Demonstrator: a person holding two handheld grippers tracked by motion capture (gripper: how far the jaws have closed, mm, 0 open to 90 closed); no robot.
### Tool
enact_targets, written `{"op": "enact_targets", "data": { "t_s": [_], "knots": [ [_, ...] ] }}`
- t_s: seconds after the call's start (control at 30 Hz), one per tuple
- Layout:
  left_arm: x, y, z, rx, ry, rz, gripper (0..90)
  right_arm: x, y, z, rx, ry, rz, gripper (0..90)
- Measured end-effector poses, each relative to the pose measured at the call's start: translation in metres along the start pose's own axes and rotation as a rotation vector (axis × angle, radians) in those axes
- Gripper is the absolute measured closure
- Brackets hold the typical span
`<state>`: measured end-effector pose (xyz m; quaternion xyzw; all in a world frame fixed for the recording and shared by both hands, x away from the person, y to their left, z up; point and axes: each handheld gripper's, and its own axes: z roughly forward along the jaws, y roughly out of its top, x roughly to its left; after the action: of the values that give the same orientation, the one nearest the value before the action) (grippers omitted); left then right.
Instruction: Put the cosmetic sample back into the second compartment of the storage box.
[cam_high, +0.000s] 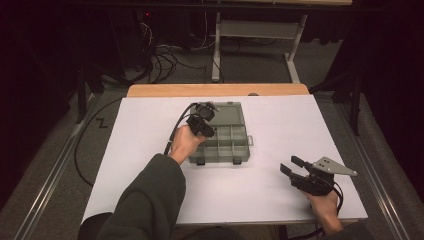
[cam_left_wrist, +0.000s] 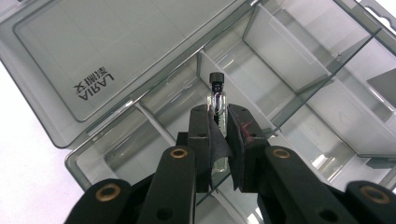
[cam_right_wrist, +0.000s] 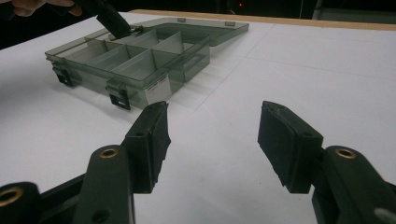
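Note:
A smoky grey clear compartment box (cam_high: 235, 150) lies open in the middle of the white table, its lid (cam_high: 227, 110) laid flat at the far side. My left gripper (cam_high: 206, 131) hangs over the box's left compartments. Its jaws (cam_left_wrist: 218, 126) are shut on a small glass vial (cam_left_wrist: 217, 95) with a black cap, held upright above a divider (cam_left_wrist: 289, 60). My right gripper (cam_high: 292, 165) rests open and holds nothing near the table's front right, a little way from the box (cam_right_wrist: 140, 60); in its own view the pads (cam_right_wrist: 156, 135) stand wide apart.
The lid (cam_left_wrist: 116, 42) carries printed lettering. Black latches (cam_right_wrist: 119, 100) line the box's near side. White table surface (cam_high: 150, 120) lies bare around the box. Beyond the wooden far edge (cam_high: 215, 90) are cables and a desk frame on the floor.

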<state>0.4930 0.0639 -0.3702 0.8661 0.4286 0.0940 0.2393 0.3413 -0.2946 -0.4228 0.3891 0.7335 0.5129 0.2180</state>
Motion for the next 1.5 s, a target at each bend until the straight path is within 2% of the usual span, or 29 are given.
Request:
{"op": "enact_targets", "data": {
  "t_s": [1.0, 1.27, 1.5],
  "knots": [
    [0.0, -0.01, -0.014, -0.009, 0.019, 0.005, 59.5, -0.001, 0.0, 0.002, 0.002, 0.001, 0.005, 44.5],
    [-0.003, -0.017, -0.024, -0.022, 0.027, 0.026, 58.5, -0.001, 0.0, 0.003, 0.005, -0.004, 0.005, 44.4],
    [-0.004, -0.021, -0.028, -0.028, 0.024, 0.029, 56.8, 0.0, 0.001, 0.003, 0.004, -0.002, 0.003, 44.4]
  ]
}}
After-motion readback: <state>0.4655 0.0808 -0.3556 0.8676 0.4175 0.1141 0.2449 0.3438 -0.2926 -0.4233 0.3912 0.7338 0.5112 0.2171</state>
